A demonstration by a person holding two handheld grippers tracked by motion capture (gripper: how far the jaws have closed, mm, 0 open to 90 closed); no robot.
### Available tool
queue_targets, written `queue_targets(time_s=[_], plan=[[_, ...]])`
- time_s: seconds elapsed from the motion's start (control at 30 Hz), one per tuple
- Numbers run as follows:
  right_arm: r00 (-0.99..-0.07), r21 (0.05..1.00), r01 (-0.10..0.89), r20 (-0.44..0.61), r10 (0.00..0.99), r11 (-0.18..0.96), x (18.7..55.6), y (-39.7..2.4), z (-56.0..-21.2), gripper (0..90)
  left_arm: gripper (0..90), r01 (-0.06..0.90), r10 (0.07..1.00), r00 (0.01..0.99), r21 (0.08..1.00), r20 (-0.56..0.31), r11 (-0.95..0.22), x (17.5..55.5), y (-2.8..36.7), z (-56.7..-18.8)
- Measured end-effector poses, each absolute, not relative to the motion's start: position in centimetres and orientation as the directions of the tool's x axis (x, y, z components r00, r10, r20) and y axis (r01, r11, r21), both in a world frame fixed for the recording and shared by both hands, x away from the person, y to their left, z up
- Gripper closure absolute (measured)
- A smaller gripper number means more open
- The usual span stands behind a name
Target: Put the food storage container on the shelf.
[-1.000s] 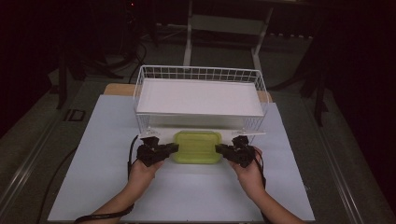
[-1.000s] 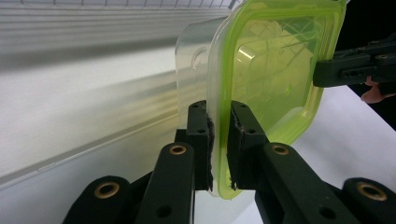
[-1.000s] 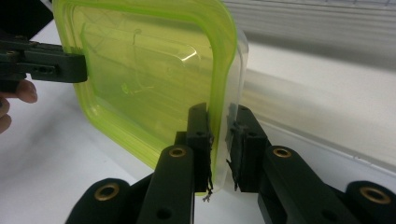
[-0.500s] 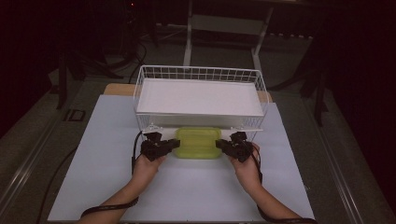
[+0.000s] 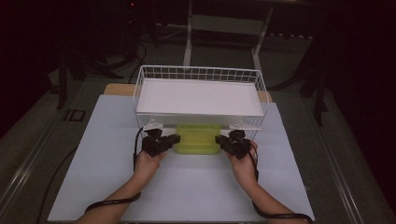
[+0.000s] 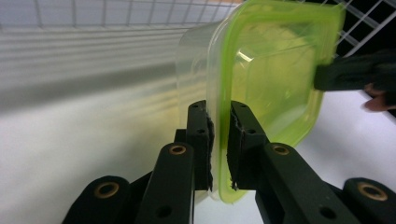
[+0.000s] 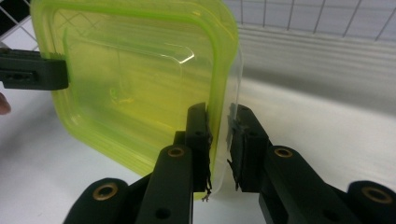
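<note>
A clear plastic container with a translucent green lid (image 5: 198,138) sits just in front of the white wire basket (image 5: 201,70). My left gripper (image 5: 173,139) is shut on the container's left rim; in the left gripper view its pads (image 6: 204,135) pinch the lid edge of the container (image 6: 275,79). My right gripper (image 5: 219,140) is shut on the opposite rim. In the right gripper view the lid edge of the container (image 7: 135,79) and the clear wall stand between the jaws of this gripper (image 7: 219,116). Each gripper view shows the other gripper at the far rim, the right one (image 6: 345,72) and the left one (image 7: 32,72).
The basket holds a flat white panel (image 5: 198,95) and stands at the back of the white table top (image 5: 187,191). Its front wire wall is close behind the container. The person's forearms come in from the bottom. Dark floor and stand legs surround the table.
Both hands have carried the container a little farther from the person, toward the basket's front. The jaws look the same.
</note>
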State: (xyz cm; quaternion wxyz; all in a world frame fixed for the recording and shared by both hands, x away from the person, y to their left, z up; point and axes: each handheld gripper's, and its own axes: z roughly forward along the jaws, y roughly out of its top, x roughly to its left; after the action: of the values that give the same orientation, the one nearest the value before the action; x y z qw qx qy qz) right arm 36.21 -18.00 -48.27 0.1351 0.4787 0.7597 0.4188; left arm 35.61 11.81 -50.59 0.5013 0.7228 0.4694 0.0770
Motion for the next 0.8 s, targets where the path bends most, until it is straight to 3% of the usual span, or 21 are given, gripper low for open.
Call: queue_targets(time_s=[0.8], plan=[[-0.459,0.737,0.659,0.238,0.856,0.149,36.4,-18.0,-48.3,78.5,79.7,0.662,0.745,0.502,0.750,-0.439,-0.004,35.7,11.7,-50.8]])
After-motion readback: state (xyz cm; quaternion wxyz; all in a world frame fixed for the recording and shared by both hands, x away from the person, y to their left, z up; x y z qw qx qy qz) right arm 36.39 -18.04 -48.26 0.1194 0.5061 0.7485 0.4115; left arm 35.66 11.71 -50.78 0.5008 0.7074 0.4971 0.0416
